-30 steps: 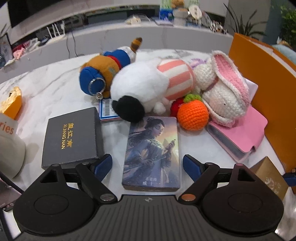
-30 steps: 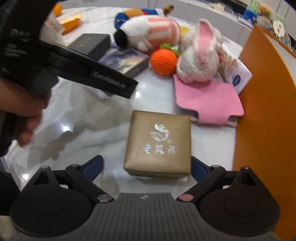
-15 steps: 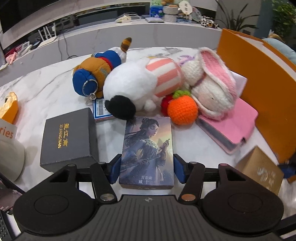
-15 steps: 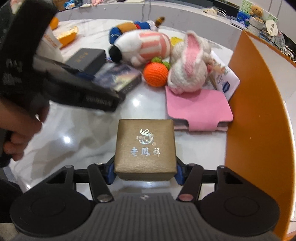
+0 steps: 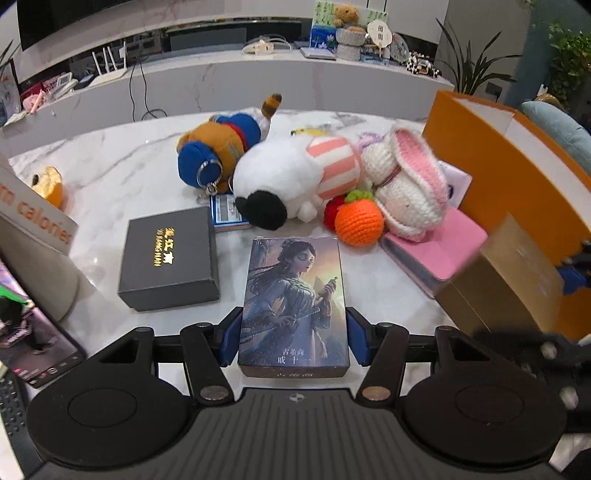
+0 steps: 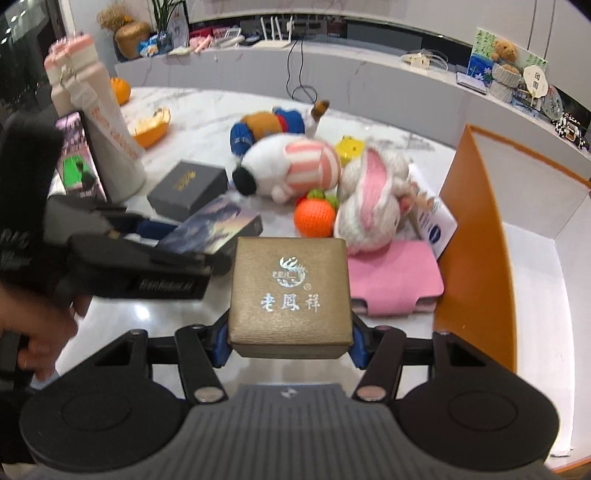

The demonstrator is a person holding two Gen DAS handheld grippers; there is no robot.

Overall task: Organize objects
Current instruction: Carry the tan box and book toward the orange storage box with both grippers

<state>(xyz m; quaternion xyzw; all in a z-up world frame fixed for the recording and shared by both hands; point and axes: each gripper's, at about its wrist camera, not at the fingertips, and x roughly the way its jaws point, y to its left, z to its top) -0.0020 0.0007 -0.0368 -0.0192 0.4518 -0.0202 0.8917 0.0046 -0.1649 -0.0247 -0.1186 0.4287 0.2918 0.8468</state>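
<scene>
While both jaws clamp loads, step in hand looks like lift-off. Left gripper (image 5: 293, 341): jaws narrowed onto card box (image 5: 293, 302), long sides pinched, far end jutting beyond tips. Right gripper (image 6: 290, 341): jaws closed on gold box (image 6: 290, 295), raised off tabletop (image 6: 147, 321). Orange bin (image 6: 476, 236) open, right of right jaws. Next, likely: carry each over bin wall, keep level, release inside. Plush toys (image 5: 295, 181) ahead of left jaws, untouched.

Office reception or lobby: long marble counter (image 5: 258, 74) with routers (image 6: 275, 35), potted plants (image 5: 465, 66).
</scene>
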